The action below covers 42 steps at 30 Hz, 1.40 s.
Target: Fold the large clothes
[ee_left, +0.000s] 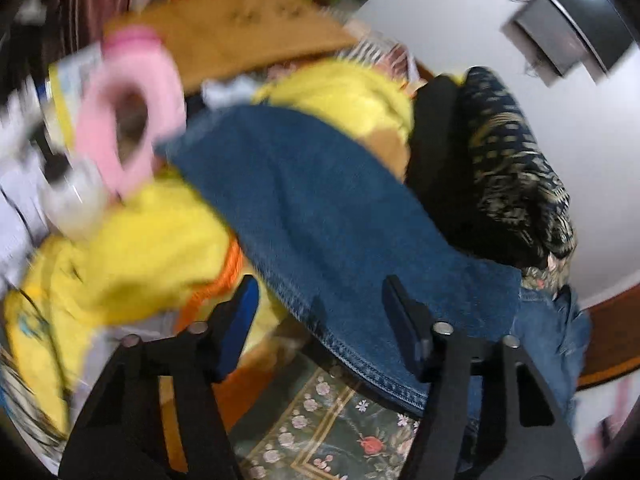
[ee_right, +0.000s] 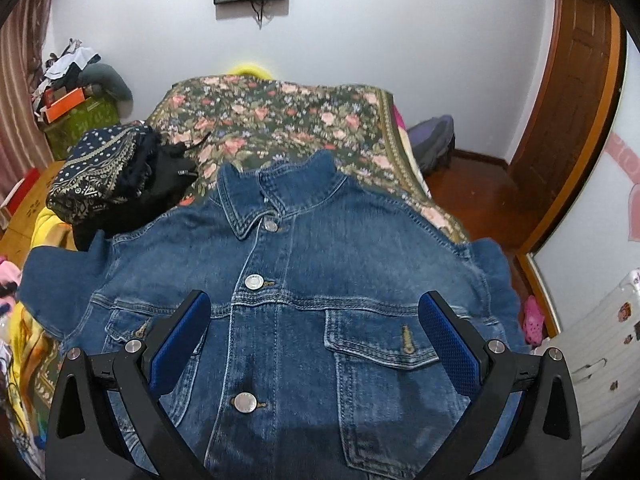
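Denim jacket (ee_right: 304,288) lies front-up and buttoned on the bed (ee_right: 280,116), collar toward the far wall, both sleeves out to the sides. Judged handling: thick denim, fairly heavy for clothing, stiff along seams, plackets and collar, limp across the panels; not slippery, not fragile. It should hold a crease but resist a tight fold at the metal buttons. Best holds look to be the doubled seams: sleeve cuff or hem, shoulder seam, bottom hem corners. Right tool (ee_right: 316,344) hovers over the chest, fingers spread wide, one pad above each breast pocket, nothing between them; whether the pads touch the cloth cannot be told. Left tool (ee_left: 320,328) is also spread and empty, its fingers straddling the stitched edge of what is probably the jacket's left sleeve in the blurred left wrist view. Just beside that sleeve: yellow garment (ee_left: 160,248), a dark patterned cloth (ee_right: 100,168), pink item (ee_left: 132,108).
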{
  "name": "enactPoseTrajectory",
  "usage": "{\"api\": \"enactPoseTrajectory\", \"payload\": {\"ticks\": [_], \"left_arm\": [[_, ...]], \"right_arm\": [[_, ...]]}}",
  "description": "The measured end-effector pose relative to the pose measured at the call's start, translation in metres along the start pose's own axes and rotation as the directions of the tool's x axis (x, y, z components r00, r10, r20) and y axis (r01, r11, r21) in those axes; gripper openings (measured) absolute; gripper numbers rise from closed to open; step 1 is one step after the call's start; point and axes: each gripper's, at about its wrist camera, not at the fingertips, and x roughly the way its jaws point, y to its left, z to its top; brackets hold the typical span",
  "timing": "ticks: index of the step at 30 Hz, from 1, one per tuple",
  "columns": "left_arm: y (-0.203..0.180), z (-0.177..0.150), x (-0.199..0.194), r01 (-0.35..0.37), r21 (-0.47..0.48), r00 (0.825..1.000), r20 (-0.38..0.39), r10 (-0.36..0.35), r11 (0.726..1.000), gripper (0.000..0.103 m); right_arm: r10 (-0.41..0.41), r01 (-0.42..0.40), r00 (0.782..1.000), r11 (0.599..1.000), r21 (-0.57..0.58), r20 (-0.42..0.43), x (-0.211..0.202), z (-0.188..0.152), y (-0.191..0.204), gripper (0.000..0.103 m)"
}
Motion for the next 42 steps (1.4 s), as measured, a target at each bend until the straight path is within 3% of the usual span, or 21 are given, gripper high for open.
{"api": "enactPoseTrajectory", "payload": {"ticks": [3,5,10,13,16,20,23,27,32,38,42], "left_arm": [[0.015,-0.001,0.026,0.052,-0.073,0.996,-0.074,-0.058,0.996,0.050],[0.020,-0.003,0.038,0.044,-0.100,0.994,-0.097,-0.054,0.994,0.046],[0.012,-0.006,0.045,0.017,-0.064,0.997,-0.078,-0.022,0.998,0.018],[-0.014,-0.007,0.027,-0.035,0.054,0.999,0.000,0.035,0.998,0.008],[-0.050,-0.005,-0.004,-0.082,0.179,0.991,0.117,0.062,0.980,0.007],[-0.092,-0.002,-0.048,-0.036,0.254,0.975,0.222,-0.022,0.966,0.004],[-0.131,-0.005,-0.082,0.031,0.313,0.951,0.282,-0.124,0.949,0.004],[-0.188,-0.023,-0.123,0.116,0.424,0.909,0.320,-0.268,0.898,0.004],[-0.255,-0.055,-0.138,0.213,0.541,0.884,0.248,-0.397,0.813,0.004],[-0.326,-0.121,-0.119,0.250,0.693,0.896,0.100,-0.433,0.677,0.004],[-0.357,-0.169,-0.085,0.298,0.746,0.920,-0.057,-0.388,0.596,0.004]], "right_arm": [[-0.003,0.003,1.000,1.000,-0.012,-0.008,0.004,0.001,0.003,0.103],[-0.002,0.002,1.000,1.000,-0.017,-0.008,0.003,0.001,0.004,0.103],[0.004,-0.004,1.000,1.000,-0.021,0.003,0.000,0.003,0.003,0.103],[0.002,-0.001,1.000,1.000,-0.020,0.014,-0.004,0.004,0.001,0.103],[0.005,-0.005,1.000,1.000,-0.014,0.030,-0.010,0.004,-0.002,0.103],[0.008,-0.008,0.999,1.000,-0.005,0.053,-0.018,0.005,-0.007,0.103],[0.014,-0.015,0.997,1.000,0.015,0.073,-0.023,0.004,-0.012,0.103],[0.034,-0.038,0.995,0.999,0.033,0.092,-0.028,0.003,-0.021,0.103],[0.057,-0.062,0.993,0.997,0.044,0.107,-0.029,0.003,-0.032,0.103],[0.089,-0.096,0.987,0.994,0.046,0.132,-0.033,0.001,-0.041,0.103],[0.101,-0.108,0.985,0.993,0.046,0.142,-0.035,-0.001,-0.046,0.103]]}}
